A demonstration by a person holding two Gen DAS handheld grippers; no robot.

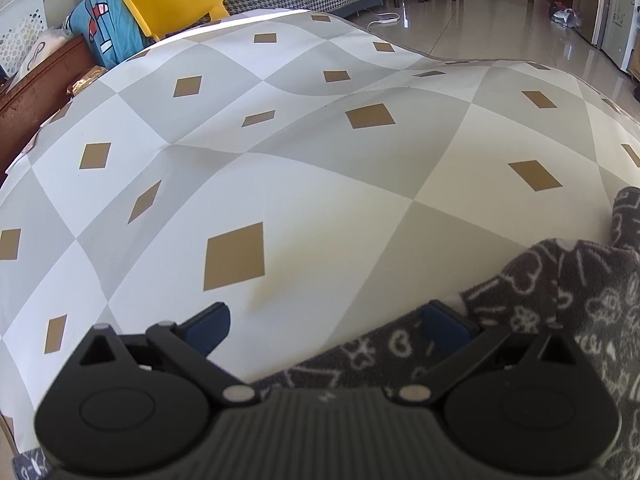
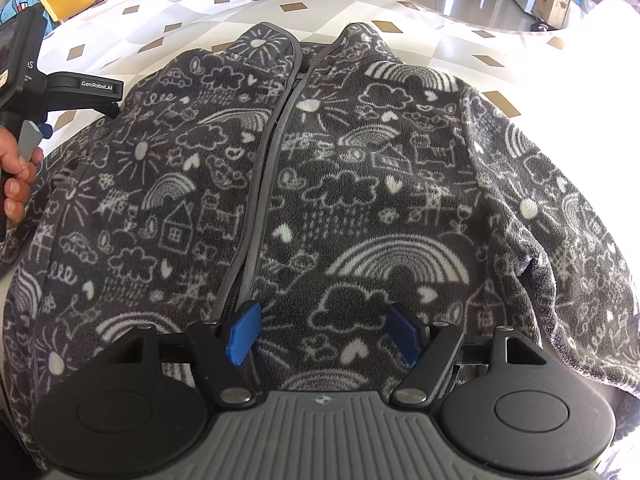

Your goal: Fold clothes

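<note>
So, right gripper (image 2: 322,334): jaws are held wide apart just above the fleece, blue pads either side of a cloud-and-hearts patch, nothing pinched between them.
Left gripper (image 1: 326,328): jaws are also spread, nothing clamped; one blue pad is seen over bare cover, the other right at the fleece's edge — whether it touches can't be told.
Fleece jacket (image 2: 360,184): it's laid front-up on the checked table cover (image 1: 280,184), zip closed, collar at the far end, hem nearest the right gripper.
Long axis: it's run by the zipper (image 2: 276,152), straight away from the right gripper, slightly left of its centre.
Direction from left gripper: the jacket (image 1: 560,300) is found to its right and below; mostly bare cover is seen ahead.
Nearer hand: the right one is judged nearer the body and hem; the left is parked at the jacket's left side, held by a hand (image 2: 18,176) near the sleeve.
Next move, a guess: a side or sleeve probably gets folded in toward the zip, so the left gripper would need to be brought right onto the edge.
Writing: "GenRobot.AI" is readable on the left gripper's arm (image 2: 100,85); letters "AS" above it are cut off.
</note>
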